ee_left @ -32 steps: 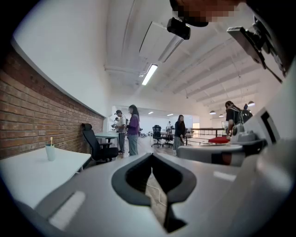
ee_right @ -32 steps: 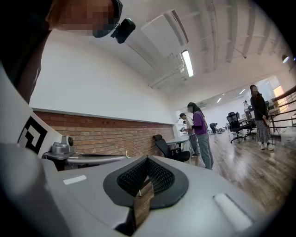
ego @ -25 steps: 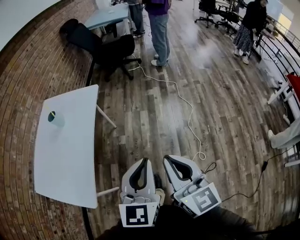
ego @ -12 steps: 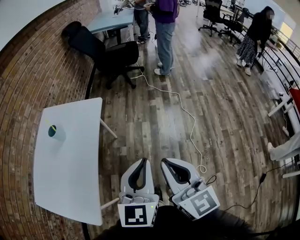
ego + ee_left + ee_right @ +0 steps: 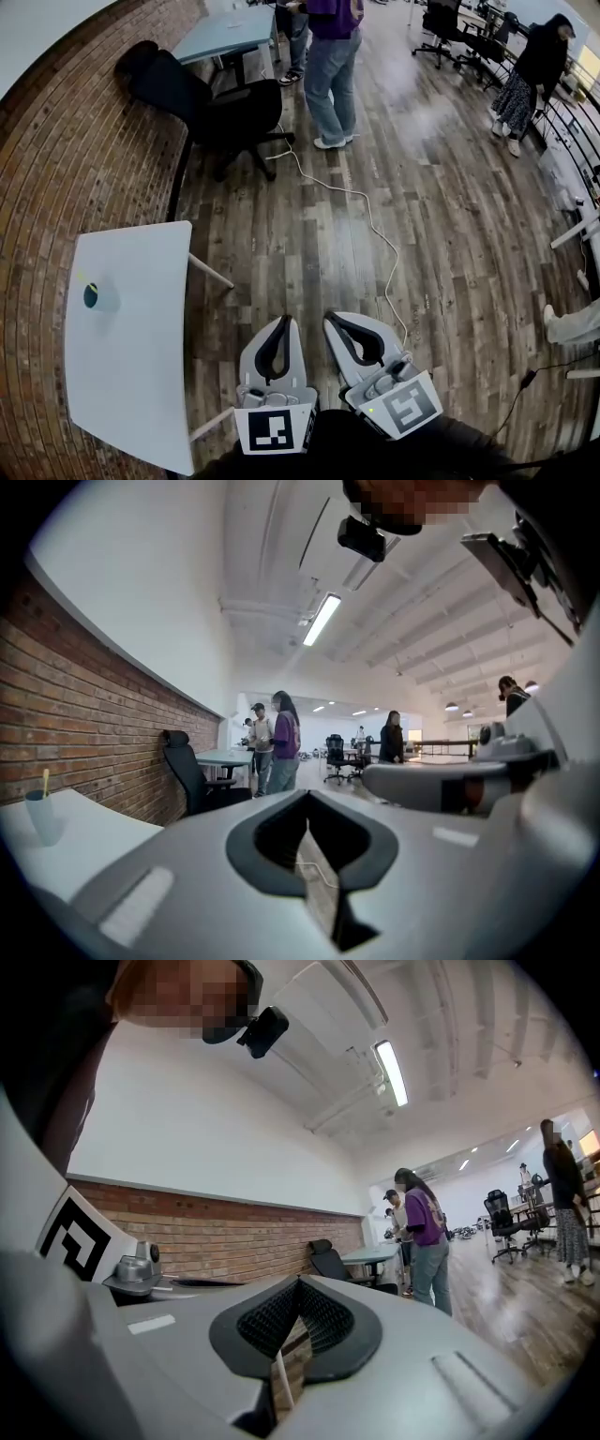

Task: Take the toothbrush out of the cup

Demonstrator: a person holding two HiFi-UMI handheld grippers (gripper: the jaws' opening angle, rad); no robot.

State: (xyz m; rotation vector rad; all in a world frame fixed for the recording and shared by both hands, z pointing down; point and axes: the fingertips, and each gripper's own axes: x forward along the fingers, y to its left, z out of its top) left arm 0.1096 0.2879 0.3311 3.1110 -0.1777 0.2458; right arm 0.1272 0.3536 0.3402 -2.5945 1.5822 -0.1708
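Note:
A pale blue cup [image 5: 94, 297] stands on the far left part of a white table [image 5: 131, 375]; in the left gripper view the cup [image 5: 41, 815] has a yellow toothbrush [image 5: 45, 782] standing upright in it. My left gripper [image 5: 281, 324] and right gripper [image 5: 341, 321] hang side by side over the wooden floor, to the right of the table and well apart from the cup. Both have their jaws together with nothing between them, as the left gripper [image 5: 306, 805] and right gripper [image 5: 298, 1290] views also show.
A black office chair [image 5: 217, 96] and a second table [image 5: 225, 33] stand beyond the white table by the brick wall [image 5: 56, 141]. A white cable [image 5: 367, 214] snakes across the floor. A person [image 5: 330, 66] stands ahead; another person [image 5: 534, 80] is at far right.
The whole head view has shifted: table and cup slid toward the left and lower in the picture, and the standing people came nearer. Both grippers kept their place and stayed shut.

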